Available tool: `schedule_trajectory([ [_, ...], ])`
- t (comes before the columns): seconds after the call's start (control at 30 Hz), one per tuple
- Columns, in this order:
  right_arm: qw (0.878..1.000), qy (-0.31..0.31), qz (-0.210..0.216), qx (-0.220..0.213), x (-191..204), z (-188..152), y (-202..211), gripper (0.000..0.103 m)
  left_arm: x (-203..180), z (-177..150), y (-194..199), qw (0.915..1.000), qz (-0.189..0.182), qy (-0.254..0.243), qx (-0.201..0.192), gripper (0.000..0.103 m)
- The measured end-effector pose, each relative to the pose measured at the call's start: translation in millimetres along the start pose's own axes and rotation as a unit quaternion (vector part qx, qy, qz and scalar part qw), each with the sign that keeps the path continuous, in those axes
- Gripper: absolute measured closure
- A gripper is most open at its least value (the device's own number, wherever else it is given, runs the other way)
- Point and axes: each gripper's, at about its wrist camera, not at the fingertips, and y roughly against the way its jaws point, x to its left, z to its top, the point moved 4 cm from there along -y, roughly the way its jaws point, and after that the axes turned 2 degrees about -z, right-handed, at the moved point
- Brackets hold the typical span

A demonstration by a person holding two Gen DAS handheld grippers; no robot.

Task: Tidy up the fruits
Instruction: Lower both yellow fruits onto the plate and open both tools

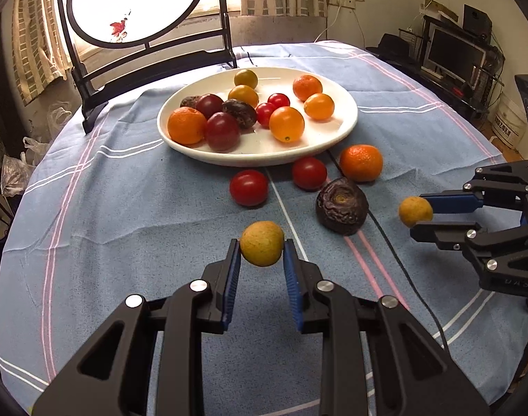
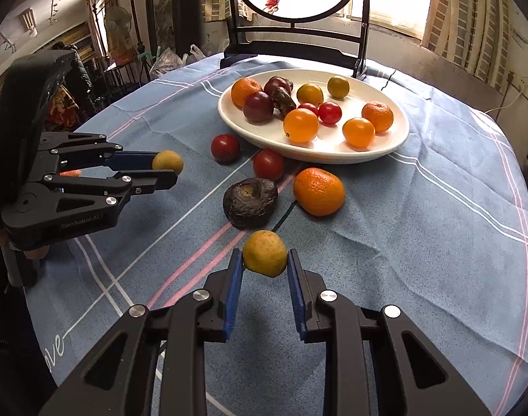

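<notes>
Now my left claw (image 1: 262,254) grips one yellow-green fruit (image 1: 262,243), my right claw (image 2: 265,264) another yellow fruit (image 2: 265,253), both lifted off the tabletop (image 1: 125,225), well short of the white plate (image 1: 347,123).

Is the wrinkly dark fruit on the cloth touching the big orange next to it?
Apart. In the right wrist view, a strip of blue cloth shows between the wrinkly dark fruit and the orange.

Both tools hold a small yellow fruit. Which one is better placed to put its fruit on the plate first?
Left, probably: the left tool faces the white plate directly, while the right tool has the dark wrinkled fruit in its way.
</notes>
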Motion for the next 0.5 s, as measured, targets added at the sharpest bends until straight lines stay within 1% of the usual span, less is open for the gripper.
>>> schedule_trajectory([
  [0.17,1.0,0.001,-0.004,-0.02,-4,17,9,0.077,0,27,11,0.9992,0.015,-0.01,-0.035,0.079],
  [0.37,0.998,-0.008,-0.019,-0.054,-20,53,21,0.077,2,70,17,0.9973,0.016,-0.007,-0.072,0.079],
  [0.5,0.997,-0.014,-0.025,-0.07,-31,77,21,0.077,8,94,16,0.996,0.019,0.001,-0.087,0.079],
])
